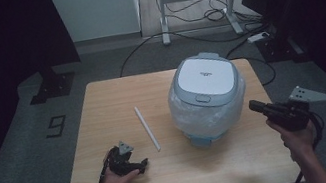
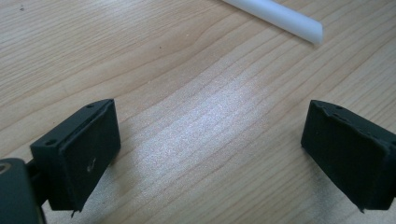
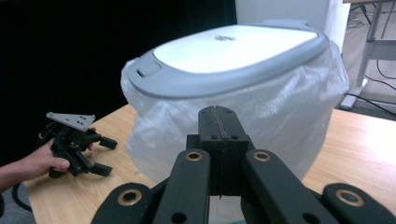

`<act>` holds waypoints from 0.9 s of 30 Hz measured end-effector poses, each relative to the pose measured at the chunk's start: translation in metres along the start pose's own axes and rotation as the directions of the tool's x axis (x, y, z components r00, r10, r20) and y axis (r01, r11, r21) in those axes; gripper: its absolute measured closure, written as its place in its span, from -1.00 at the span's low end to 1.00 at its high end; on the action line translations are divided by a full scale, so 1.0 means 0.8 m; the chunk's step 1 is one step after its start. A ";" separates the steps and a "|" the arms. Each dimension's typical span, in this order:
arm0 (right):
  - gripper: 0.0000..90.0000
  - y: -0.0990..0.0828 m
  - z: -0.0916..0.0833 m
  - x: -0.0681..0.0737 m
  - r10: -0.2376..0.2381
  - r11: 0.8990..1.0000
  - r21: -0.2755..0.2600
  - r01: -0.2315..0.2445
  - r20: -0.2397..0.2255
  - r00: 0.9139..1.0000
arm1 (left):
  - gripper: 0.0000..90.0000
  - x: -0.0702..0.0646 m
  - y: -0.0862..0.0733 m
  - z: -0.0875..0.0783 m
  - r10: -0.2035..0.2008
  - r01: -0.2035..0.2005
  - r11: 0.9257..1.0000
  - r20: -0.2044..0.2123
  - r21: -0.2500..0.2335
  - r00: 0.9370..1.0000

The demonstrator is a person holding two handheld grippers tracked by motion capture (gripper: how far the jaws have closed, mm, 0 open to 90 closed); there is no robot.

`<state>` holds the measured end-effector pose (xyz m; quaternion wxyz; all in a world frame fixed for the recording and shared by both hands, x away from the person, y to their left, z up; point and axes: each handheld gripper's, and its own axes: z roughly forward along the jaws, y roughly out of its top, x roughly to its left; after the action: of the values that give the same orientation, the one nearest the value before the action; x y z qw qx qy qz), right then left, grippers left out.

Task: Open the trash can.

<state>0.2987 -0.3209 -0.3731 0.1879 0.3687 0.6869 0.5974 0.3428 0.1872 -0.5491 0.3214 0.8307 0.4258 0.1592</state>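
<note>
**Two grippers flanking a bagged rice cooker**

Nearest the person, the left gripper [image 1: 139, 166] is resting low on the wooden table [image 1: 103, 107], near its front edge, with its jaws standing wide apart and nothing between them; in its own view only bare wood is lying between the two black pads. Just beyond it, a white stick [image 1: 147, 128] is lying flat on the table, one end showing at the top of the left gripper view [image 2: 280, 16]. To the right, the right gripper [image 1: 256, 106] is hovering off the table's right edge, its jaws pressed fully together and gripping nothing. It is pointing at the rice cooker [image 1: 207, 96], which is standing upright right of the table's middle, lid shut, its body wrapped in a clear plastic bag [image 3: 261, 116]. Farther back, a desk frame and cables are showing on the floor.
</note>
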 end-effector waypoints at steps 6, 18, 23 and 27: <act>1.00 0.014 0.004 0.003 0.011 1.000 -0.010 -0.012 -0.031 0.999 | -0.91 0.000 0.000 0.000 0.000 0.000 1.000 0.000 0.000 1.000; 1.00 0.042 0.018 0.013 -0.012 1.000 0.001 0.012 -0.058 0.998 | -0.91 0.000 0.000 0.000 0.000 0.000 1.000 0.001 0.001 1.000; 1.00 0.050 0.028 0.017 -0.018 1.000 0.008 0.019 -0.082 0.996 | -0.91 0.000 0.000 0.000 0.000 0.000 1.000 0.000 0.001 1.000; 1.00 0.057 0.037 0.021 -0.023 1.000 0.013 0.024 -0.091 0.996 | -0.91 0.000 0.000 0.000 0.000 0.000 1.000 0.000 0.001 1.000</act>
<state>0.3212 -0.2879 -0.3330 0.1606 0.3344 0.7032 0.6065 0.3427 0.1872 -0.5490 0.3211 0.8309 0.4256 0.1591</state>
